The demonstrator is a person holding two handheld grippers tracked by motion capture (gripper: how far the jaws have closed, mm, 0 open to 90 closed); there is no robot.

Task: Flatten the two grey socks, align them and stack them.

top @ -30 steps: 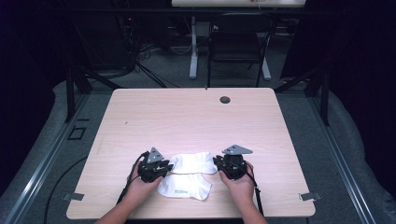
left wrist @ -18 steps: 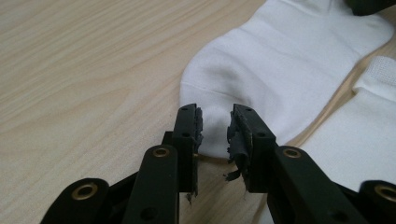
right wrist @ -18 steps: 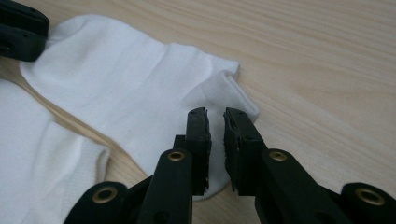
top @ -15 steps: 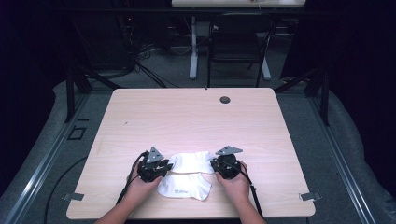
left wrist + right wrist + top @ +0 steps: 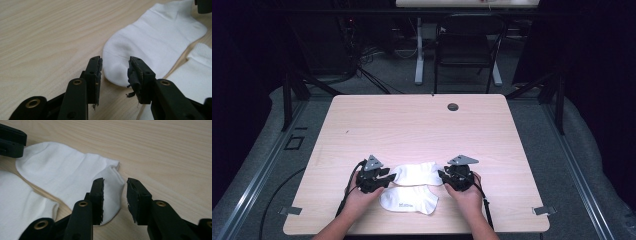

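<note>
Two white socks lie near the table's front edge. The upper sock (image 5: 417,173) (image 5: 155,42) (image 5: 70,175) stretches flat between my two grippers, and the lower sock (image 5: 409,200) (image 5: 197,75) (image 5: 17,202) sits just in front of it. My left gripper (image 5: 387,176) (image 5: 114,66) is at the upper sock's left end. Its jaws have just been opening, and the sock's tip lies loose between them. My right gripper (image 5: 443,175) (image 5: 115,186) is at the right end. Its jaws have also just been opening, and they straddle that end without pressing on it.
The wooden table (image 5: 412,125) stretches away bare behind the socks, with a dark grommet (image 5: 453,106) near its far edge. A black chair (image 5: 467,45) and cables stand on the floor beyond. The front edge lies close under the person's forearms.
Both grippers' jaws have opened and let go of the upper sock's ends. The bunched white cloth now lies flat as two separate socks. The hands have barely shifted.
</note>
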